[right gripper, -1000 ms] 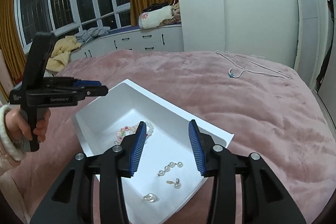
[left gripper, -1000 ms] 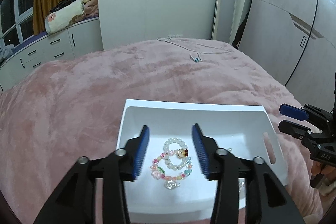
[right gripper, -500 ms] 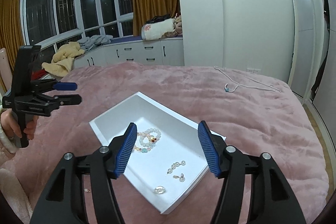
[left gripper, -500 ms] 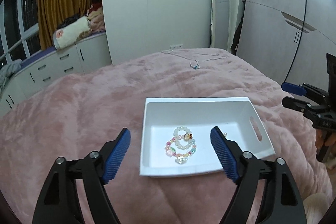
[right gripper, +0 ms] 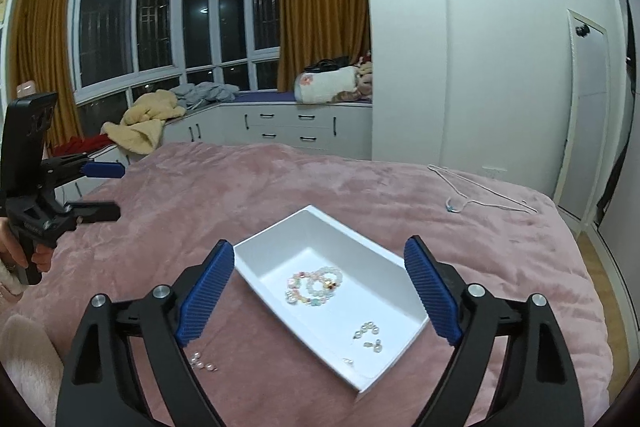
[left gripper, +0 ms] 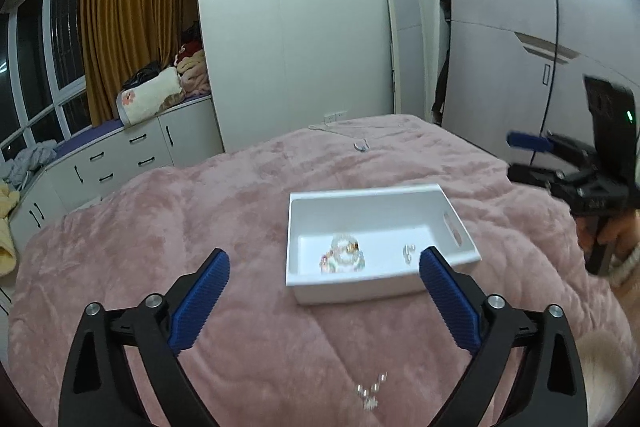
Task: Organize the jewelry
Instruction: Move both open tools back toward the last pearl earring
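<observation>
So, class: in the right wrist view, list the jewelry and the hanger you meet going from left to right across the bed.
Loose pearl piece on the blanket → beaded bracelets → pearl strand → white hanger.

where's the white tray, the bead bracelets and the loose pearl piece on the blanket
white tray (right gripper: 256, 259), right wrist view, left rim
bead bracelets (right gripper: 316, 285), right wrist view, middle of the pile
loose pearl piece (right gripper: 202, 365), right wrist view, its beads

Left-wrist view: right gripper (left gripper: 520, 157) motion-blurred, bracelets (left gripper: 342, 259) smeared together; small pearl pieces (right gripper: 370, 337) in tray (right gripper: 280, 239) too small to identify.
</observation>
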A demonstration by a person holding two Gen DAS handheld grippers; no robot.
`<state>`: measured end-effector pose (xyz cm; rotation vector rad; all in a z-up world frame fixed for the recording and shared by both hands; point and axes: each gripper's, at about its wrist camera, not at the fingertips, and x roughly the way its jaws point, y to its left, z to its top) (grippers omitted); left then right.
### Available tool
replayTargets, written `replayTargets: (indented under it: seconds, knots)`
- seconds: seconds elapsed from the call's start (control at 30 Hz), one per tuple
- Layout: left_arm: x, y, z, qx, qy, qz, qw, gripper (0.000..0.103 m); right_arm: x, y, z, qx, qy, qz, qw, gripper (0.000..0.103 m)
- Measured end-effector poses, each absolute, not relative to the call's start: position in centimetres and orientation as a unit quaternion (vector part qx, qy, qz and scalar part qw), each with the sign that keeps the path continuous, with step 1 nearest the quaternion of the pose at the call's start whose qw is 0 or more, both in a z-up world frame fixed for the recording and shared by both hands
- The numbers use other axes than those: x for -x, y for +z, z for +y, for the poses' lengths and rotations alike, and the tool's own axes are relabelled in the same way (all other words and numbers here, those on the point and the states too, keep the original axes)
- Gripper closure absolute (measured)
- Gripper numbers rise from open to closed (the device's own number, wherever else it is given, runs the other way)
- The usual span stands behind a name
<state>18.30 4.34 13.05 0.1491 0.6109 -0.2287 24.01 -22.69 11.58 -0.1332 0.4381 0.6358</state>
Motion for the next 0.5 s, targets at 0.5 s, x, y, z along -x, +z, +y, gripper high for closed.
replayTargets:
  seconds: [0.5]
  knots:
    - [-10.2, 6.7, 7.0, -0.029, -0.145, 0.325, 0.934, 0.005, -19.1, 7.5, -16.5, 0.113, 0.377, 0.222, 0.892, 0.016]
